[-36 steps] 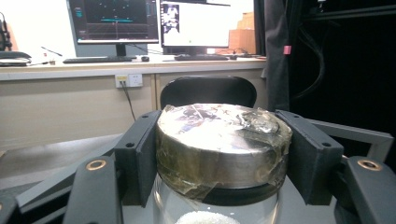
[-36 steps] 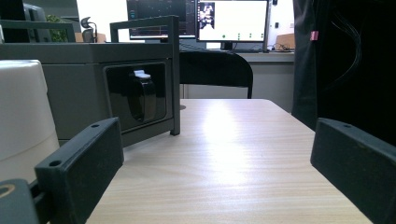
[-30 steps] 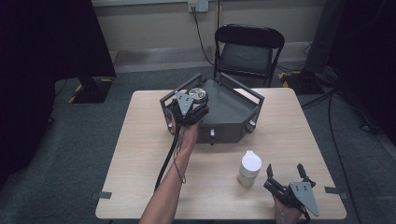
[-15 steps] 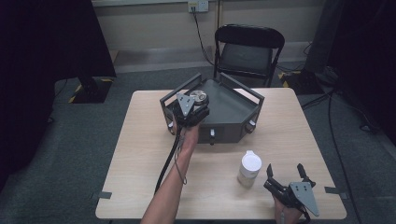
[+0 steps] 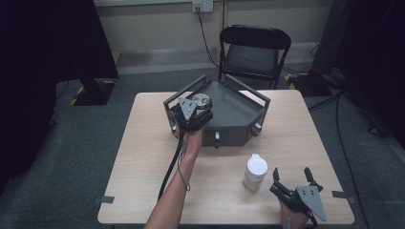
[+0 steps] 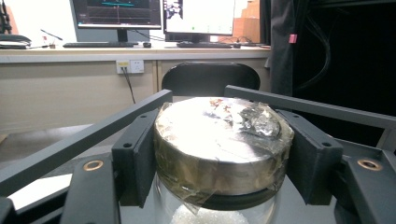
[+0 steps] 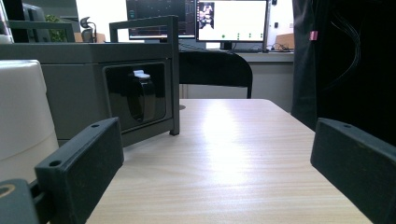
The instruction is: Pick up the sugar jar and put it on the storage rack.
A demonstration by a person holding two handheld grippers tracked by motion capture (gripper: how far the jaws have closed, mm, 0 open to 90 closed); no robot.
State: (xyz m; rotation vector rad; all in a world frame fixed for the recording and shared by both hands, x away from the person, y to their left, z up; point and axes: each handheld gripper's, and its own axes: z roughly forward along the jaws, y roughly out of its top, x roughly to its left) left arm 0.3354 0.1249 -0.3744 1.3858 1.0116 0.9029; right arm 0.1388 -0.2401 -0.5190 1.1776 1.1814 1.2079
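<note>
Nothing has shifted since the earlier frames: both my hands sit where they were, and my left tool (image 5: 191,113) is clenched on the foil-wrapped lid (image 6: 219,140) of a glass jar (image 6: 210,212), pads pressed to either side. That jar stands upright, long axis vertical, lid up, at the near left corner of the dark box (image 5: 239,117) on the counter (image 5: 143,157). My right tool (image 5: 295,183) rests released beside the white container (image 5: 255,172), touching nothing

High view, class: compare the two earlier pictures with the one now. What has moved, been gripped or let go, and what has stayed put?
Nothing has visibly moved. The left claw stays shut on the jar's metal lid over the grey box. The right claw stays open, resting on the table beside the white bottle, touching nothing.
</note>
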